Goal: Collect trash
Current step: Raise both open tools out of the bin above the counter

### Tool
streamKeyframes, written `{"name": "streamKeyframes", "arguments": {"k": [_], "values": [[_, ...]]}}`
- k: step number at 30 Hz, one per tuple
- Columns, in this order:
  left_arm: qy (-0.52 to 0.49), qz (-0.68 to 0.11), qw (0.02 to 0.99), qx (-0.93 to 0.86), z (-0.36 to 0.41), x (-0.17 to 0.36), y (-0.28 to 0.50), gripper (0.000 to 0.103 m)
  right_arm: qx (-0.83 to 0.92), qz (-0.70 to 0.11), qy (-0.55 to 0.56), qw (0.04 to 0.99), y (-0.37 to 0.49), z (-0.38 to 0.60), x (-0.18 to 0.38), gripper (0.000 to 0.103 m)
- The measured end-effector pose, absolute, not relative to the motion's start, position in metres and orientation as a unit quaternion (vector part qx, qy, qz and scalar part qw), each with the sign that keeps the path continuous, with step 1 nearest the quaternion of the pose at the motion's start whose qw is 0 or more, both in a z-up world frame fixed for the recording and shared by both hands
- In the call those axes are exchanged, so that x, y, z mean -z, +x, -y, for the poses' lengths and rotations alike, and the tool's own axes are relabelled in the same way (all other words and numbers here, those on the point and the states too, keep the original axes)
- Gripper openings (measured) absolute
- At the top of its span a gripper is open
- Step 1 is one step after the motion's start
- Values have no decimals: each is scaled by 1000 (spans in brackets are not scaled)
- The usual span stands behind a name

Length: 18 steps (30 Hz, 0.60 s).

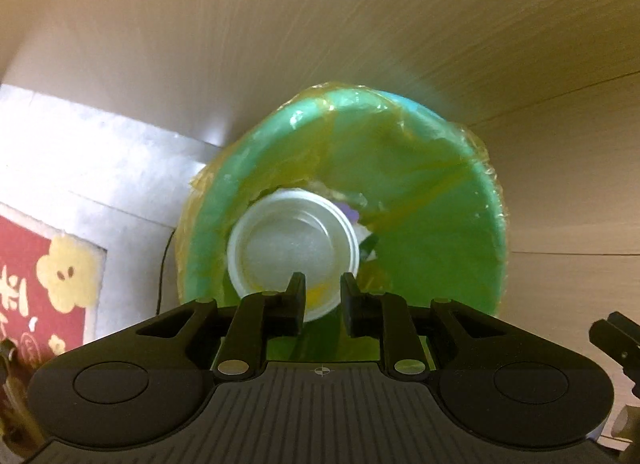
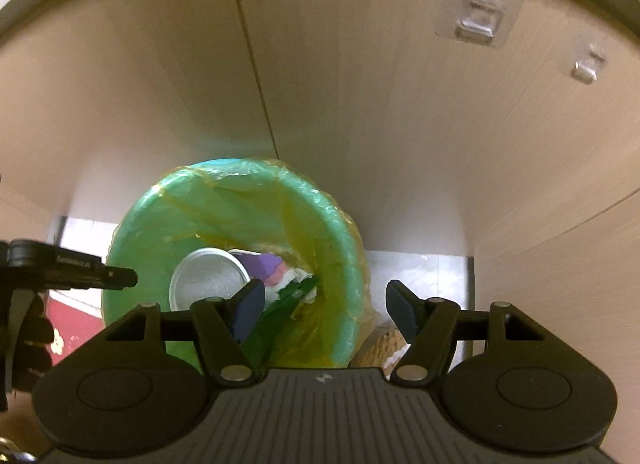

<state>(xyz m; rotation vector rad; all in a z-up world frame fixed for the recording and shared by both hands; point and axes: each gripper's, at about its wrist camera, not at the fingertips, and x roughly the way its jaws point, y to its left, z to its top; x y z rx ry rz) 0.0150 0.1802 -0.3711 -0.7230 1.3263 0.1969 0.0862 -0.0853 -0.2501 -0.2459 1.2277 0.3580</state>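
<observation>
Left jaws of my left gripper [image 1: 322, 296] stand narrowly apart, tips overlapping the near rim of a white cup [image 1: 294, 254]; whether they pinch it I cannot tell. Cup sits inside the green bin [image 1: 440, 204] lined with a yellow bag [image 1: 476, 144], straight ahead. Right gripper [image 2: 324, 302] jaws stand wide apart, holding nothing, with the bin ahead and left.

The green bin [image 2: 344, 248] stands hard against the wood panel [image 2: 360, 84] behind it. A white cup [image 2: 208, 276] and crumpled scraps [image 2: 280, 276] fill its bottom; the upper part of its mouth is open, and the right gripper [image 2: 324, 300] hangs spread over the rim.
</observation>
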Motion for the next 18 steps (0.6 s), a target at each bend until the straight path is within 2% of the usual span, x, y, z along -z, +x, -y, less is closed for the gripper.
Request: {"name": "streamKeyframes", "arguments": {"k": [5, 8, 12, 14, 16, 18], "values": [[-325, -568, 750, -93, -184, 323, 7, 22, -174, -561, -117, 800, 84, 86, 235, 68], [-301, -521, 794, -82, -178, 258, 1, 22, -180, -533, -111, 819, 90, 92, 212, 68], [-250, -416, 872, -55, -159, 147, 5, 22, -189, -454, -88, 866, 94, 102, 144, 68], [-218, -364, 905, -42, -143, 102, 7, 22, -195, -403, -74, 891, 93, 105, 107, 72], [-176, -317, 931, -38, -123, 62, 7, 22, -195, -356, -61, 912, 89, 106, 74, 81], [-139, -285, 948, -39, -103, 36, 4, 22, -194, -318, -50, 927, 84, 107, 46, 85]]}}
